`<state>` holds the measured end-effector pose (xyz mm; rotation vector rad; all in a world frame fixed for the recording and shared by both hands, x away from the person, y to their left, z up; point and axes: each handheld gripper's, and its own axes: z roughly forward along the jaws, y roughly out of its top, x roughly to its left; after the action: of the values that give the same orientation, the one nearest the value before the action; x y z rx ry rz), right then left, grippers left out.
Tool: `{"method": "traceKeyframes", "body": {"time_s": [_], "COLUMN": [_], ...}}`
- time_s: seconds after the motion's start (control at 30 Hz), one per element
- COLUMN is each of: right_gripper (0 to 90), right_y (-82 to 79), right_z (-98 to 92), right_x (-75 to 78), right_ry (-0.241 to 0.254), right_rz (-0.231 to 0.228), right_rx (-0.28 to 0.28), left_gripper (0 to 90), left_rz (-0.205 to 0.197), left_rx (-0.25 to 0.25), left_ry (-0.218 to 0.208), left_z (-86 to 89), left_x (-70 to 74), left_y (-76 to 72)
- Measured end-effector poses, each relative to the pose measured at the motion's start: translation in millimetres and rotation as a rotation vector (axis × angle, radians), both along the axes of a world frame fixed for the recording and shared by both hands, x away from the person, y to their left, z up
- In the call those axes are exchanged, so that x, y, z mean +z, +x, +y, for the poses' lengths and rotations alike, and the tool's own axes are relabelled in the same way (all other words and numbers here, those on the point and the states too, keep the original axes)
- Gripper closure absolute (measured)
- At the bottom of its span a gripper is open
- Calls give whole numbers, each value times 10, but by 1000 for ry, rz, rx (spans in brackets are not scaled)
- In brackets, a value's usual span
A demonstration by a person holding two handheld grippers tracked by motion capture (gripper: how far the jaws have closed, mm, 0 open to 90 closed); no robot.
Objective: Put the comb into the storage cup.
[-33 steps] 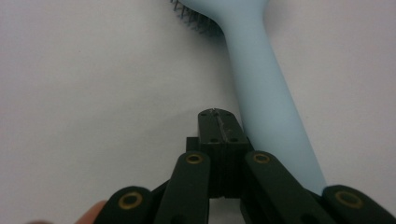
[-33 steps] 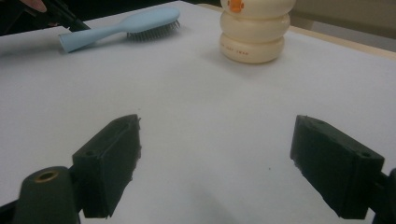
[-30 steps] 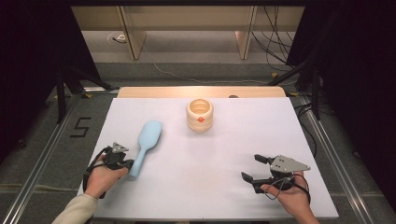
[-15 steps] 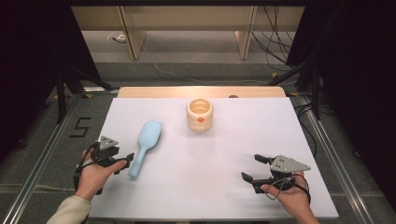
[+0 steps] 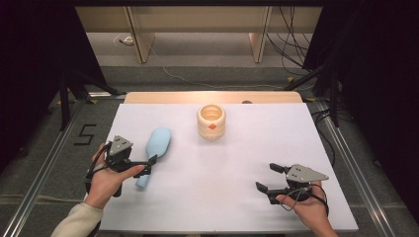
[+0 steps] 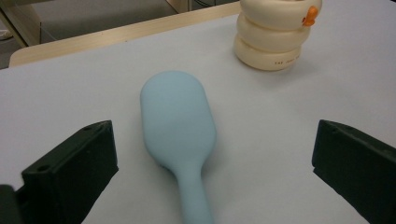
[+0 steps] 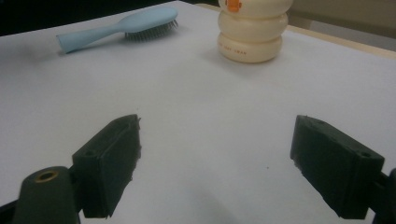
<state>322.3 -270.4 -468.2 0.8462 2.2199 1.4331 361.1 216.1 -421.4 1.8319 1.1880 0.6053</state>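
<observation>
A light blue hairbrush (image 5: 157,144) lies bristles down on the white table (image 5: 237,163), left of centre, also seen in the left gripper view (image 6: 180,119) and the right gripper view (image 7: 126,25). My left gripper (image 5: 146,165) hovers over the handle end. Its jaws have just been opening and stand wide apart (image 6: 212,140); the handle lies below and between them, untouched. A cream ribbed cup (image 5: 211,121) with an orange mark stands at the back centre. My right gripper (image 5: 267,177) rests open at the front right, nothing between its jaws (image 7: 215,140).
The cream ribbed cup (image 6: 275,35) stands beyond the brush head, upright (image 7: 251,32). A wooden strip (image 5: 212,97) runs along the table's far edge. Metal rails flank the table, and cables lie on the floor behind it.
The left gripper, earlier shut on the brush handle, has opened, let it go and lifted back from it. The brush stays on the table. The right gripper has not moved.
</observation>
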Motion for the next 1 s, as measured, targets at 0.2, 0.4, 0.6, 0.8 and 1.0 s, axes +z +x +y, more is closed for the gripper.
{"method": "traceKeyframes", "body": {"time_s": [0.2,0.4,0.6,0.8,1.0], "right_gripper": [171,171,171,171,170], "right_y": [0,2,2,1,5], "right_z": [-3,-6,-4,-3,-5], "right_x": [0,-1,-2,-2,-6], "right_ry": [2,0,-1,-1,-1], "right_rz": [1,0,1,2,3], "right_rx": [0,0,0,0,3], "left_gripper": [0,0,0,11,61], "left_rz": [-6,-29,-32,104,217], "left_rx": [5,19,33,52,78], "left_ry": [22,20,23,108,160], "left_z": [-103,-152,-158,-135,-177], "left_x": [29,69,57,37,-32], "left_y": [122,225,292,441,592]}}
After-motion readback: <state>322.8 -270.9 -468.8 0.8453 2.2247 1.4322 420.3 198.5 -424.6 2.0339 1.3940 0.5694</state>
